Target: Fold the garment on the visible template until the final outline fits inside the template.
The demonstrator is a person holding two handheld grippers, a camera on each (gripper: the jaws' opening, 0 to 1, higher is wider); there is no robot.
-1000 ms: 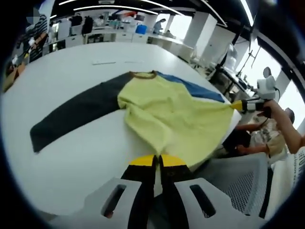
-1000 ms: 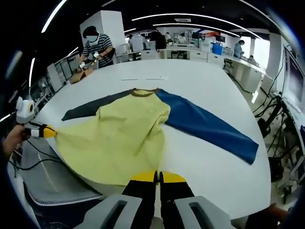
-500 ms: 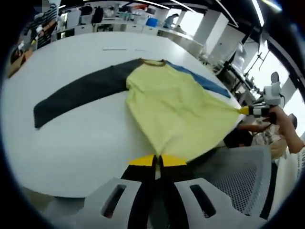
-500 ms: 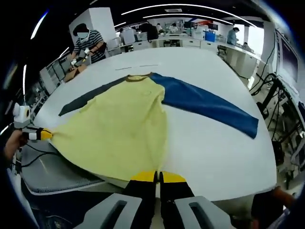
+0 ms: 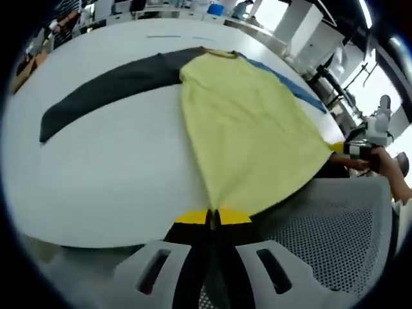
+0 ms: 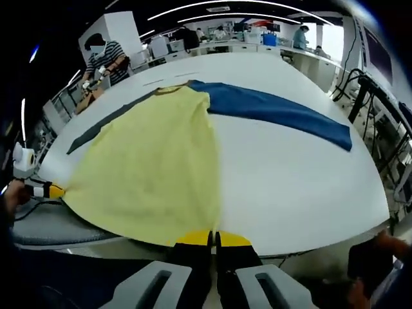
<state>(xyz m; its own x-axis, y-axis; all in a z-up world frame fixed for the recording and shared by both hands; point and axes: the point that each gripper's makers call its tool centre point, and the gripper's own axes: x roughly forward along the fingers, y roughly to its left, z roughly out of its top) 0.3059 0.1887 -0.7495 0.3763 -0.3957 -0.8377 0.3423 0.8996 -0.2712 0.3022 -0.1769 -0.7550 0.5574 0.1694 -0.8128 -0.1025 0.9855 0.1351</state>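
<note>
Both grippers we find closed on the garment's bottom hem. Our left gripper (image 5: 213, 217) has its yellow-tipped jaws pressed together on one corner of the hem, and our right gripper (image 6: 214, 238) pinches the other corner the same way. In the right gripper view the left gripper appears at the far left edge, its yellow tip meeting the cloth where the hem comes to a point; in the left gripper view the right gripper appears at the far right, held by a hand (image 5: 386, 168), again touching the hem corner.

We record the garment (image 5: 248, 125) as a long-sleeved shirt with a pale yellow body, lying on a large white table (image 5: 109, 167). The body is drawn taut between the two grippers and fans out toward them, its hem reaching past the near table edge. The brown collar (image 6: 168, 89) points away from us. The dark sleeve (image 5: 116, 84) lies flat and stretched out to one side; the blue sleeve (image 6: 273, 112) lies flat to the other side.

Below the hem we note a grey mesh chair (image 5: 328, 238) just beside the table. Beyond the table, a person in a striped top (image 6: 103, 61) stands at the far left, with desks and ceiling lights behind.
</note>
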